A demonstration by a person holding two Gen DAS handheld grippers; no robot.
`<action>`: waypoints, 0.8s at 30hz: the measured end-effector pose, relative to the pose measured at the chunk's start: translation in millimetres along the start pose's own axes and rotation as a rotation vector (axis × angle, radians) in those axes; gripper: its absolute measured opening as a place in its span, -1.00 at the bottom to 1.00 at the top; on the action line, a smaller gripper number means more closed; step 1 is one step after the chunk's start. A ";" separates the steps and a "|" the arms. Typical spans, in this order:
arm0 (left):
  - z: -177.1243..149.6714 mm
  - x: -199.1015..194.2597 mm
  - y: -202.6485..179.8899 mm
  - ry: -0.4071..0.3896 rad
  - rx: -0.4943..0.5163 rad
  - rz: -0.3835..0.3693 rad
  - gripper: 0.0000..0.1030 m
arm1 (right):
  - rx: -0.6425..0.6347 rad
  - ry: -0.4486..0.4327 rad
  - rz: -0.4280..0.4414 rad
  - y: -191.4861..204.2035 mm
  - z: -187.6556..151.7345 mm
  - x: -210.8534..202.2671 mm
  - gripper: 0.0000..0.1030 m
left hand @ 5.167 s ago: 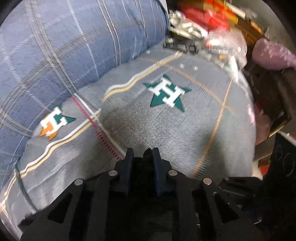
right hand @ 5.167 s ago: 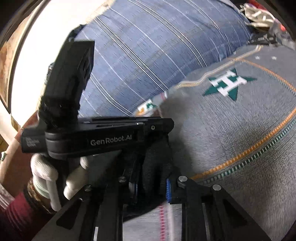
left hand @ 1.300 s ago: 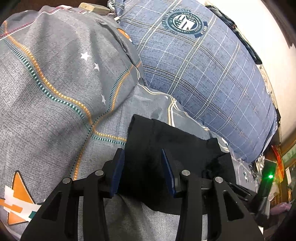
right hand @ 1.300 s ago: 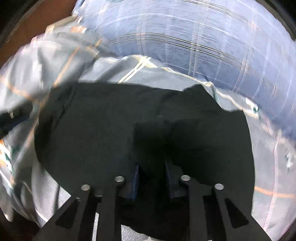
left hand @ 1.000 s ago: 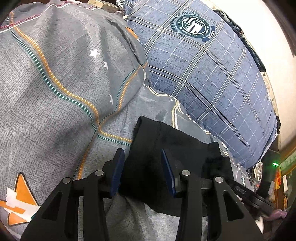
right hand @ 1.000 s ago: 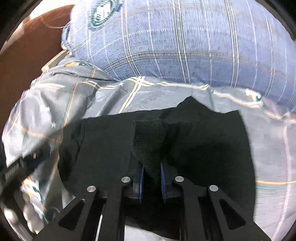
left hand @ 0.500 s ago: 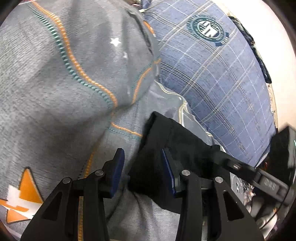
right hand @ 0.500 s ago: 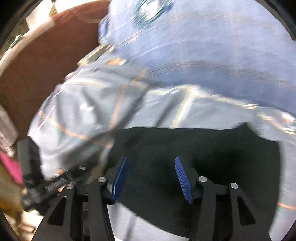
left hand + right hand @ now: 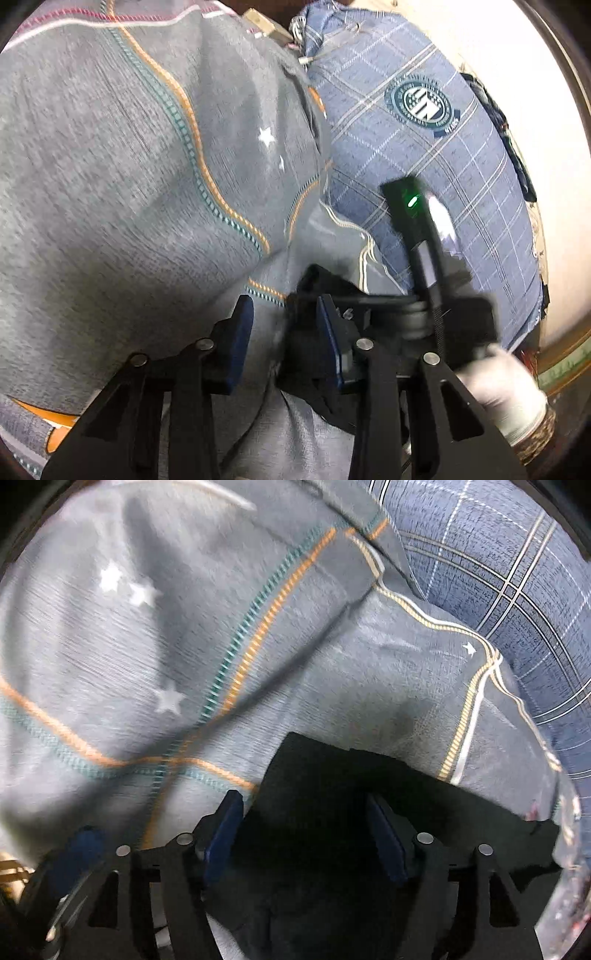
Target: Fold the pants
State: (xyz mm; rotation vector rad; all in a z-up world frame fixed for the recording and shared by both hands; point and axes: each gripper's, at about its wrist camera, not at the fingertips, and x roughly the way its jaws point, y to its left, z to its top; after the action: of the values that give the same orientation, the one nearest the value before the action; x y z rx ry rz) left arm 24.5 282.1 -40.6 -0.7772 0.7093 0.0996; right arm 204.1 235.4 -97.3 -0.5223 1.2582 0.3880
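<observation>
My left gripper (image 9: 282,332) hangs spread and empty at the edge of the pants (image 9: 332,794), which lie as a compact black fold on the quilt (image 9: 147,646), while my right gripper (image 9: 304,834), also spread, hovers over them, so I judge folding nearly done.

We see a bedroom in a home: a bed with a grey duvet (image 9: 122,177) printed with stars and orange stripes, a blue checked pillow (image 9: 424,155) with a round badge, and a pale wall (image 9: 532,92) behind it.
</observation>
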 end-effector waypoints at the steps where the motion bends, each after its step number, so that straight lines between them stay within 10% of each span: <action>1: 0.9 -0.8 1.1 -0.001 0.001 -0.002 -0.36 | -0.010 -0.005 -0.025 2.9 -1.7 2.2 0.47; 6: 0.6 4.9 0.3 0.022 0.033 -0.001 -0.26 | -0.029 -0.081 -0.079 -1.7 -17.4 -16.7 -0.53; 18: -31.1 68.7 -34.6 0.228 0.240 0.049 -0.02 | 0.063 -0.216 0.096 -41.3 -44.1 -69.7 -0.62; 24: -31.1 67.8 -47.6 0.278 0.235 -0.098 -0.85 | 0.091 -0.282 0.175 -60.9 -60.9 -89.5 -0.61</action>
State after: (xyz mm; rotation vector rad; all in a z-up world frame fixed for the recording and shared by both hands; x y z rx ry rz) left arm 75.2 215.5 -69.1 -0.6036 0.9258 -0.1811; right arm 165.1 151.3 -14.7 -0.2686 1.0450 0.5298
